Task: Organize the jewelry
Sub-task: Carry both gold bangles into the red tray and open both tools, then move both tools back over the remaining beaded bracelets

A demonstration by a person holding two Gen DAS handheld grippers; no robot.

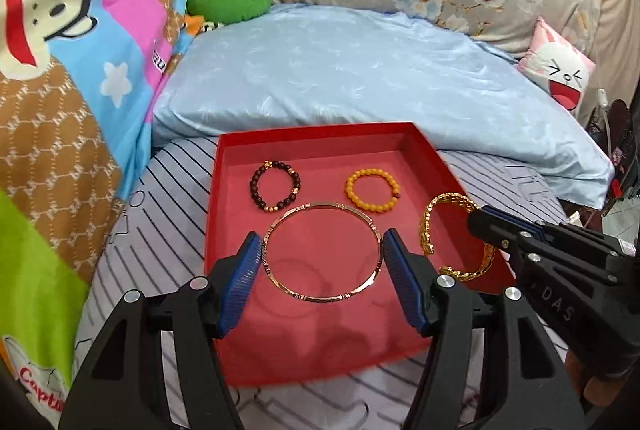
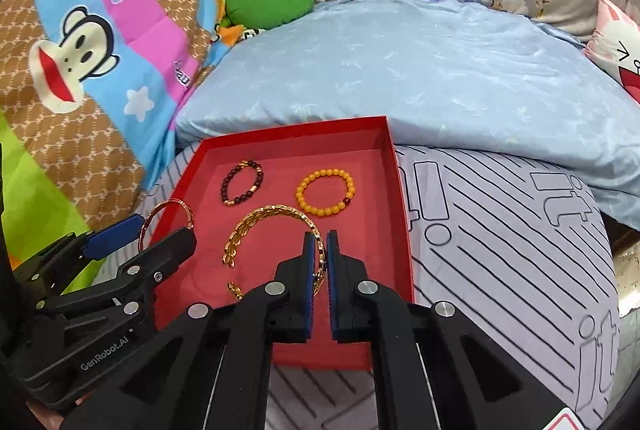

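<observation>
Here, inside the red tray point(image 1: 224, 189), left gripper point(image 1: 322, 262) spans the rose-gold bangle point(image 1: 322, 253) across its width, pads touching, while right gripper point(image 2: 319, 262) pinches the gold cuff's point(image 2: 256, 226) right rim, near side.

Gold cuff point(image 2: 276, 250) partly hidden by fingers point(image 2: 308, 270), thin bangle point(image 2: 166, 222) perhaps gripped
</observation>
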